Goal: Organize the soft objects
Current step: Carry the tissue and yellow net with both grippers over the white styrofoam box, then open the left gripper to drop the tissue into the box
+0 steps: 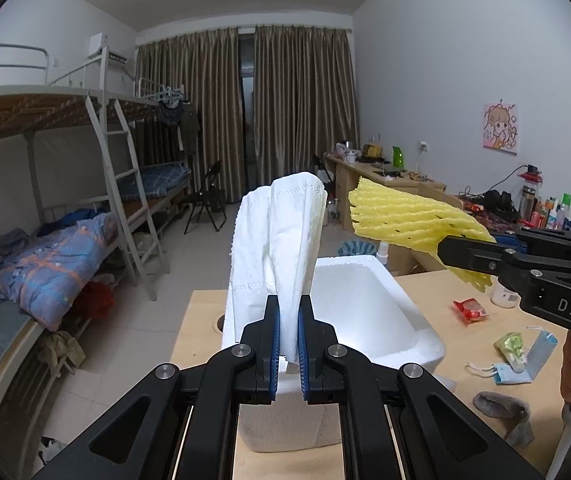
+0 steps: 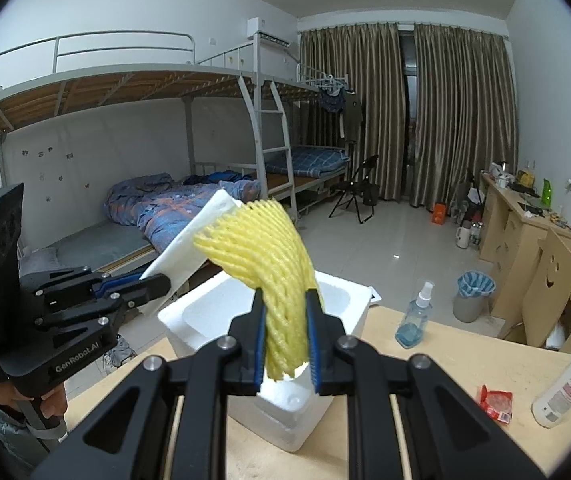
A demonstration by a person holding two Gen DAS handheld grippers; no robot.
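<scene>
My left gripper [image 1: 288, 320] is shut on a folded white paper towel [image 1: 277, 240] and holds it upright above a white foam box [image 1: 369, 304] on the wooden table [image 1: 461, 344]. My right gripper [image 2: 285, 320] is shut on a yellow foam fruit net [image 2: 261, 248], also held over the foam box [image 2: 205, 308]. In the left wrist view the net [image 1: 405, 220] and right gripper [image 1: 465, 256] are at the right. In the right wrist view the left gripper [image 2: 153, 282] with the towel [image 2: 189, 252] is at the left.
On the table to the right lie a red packet [image 1: 470, 309], a green packet [image 1: 511, 346], a blue face mask [image 1: 525, 364] and a grey sock [image 1: 505, 412]. A blue spray bottle [image 2: 415, 320] and a white bottle [image 2: 565, 388] stand near the far edge. Bunk beds [image 2: 145, 120] line the left wall.
</scene>
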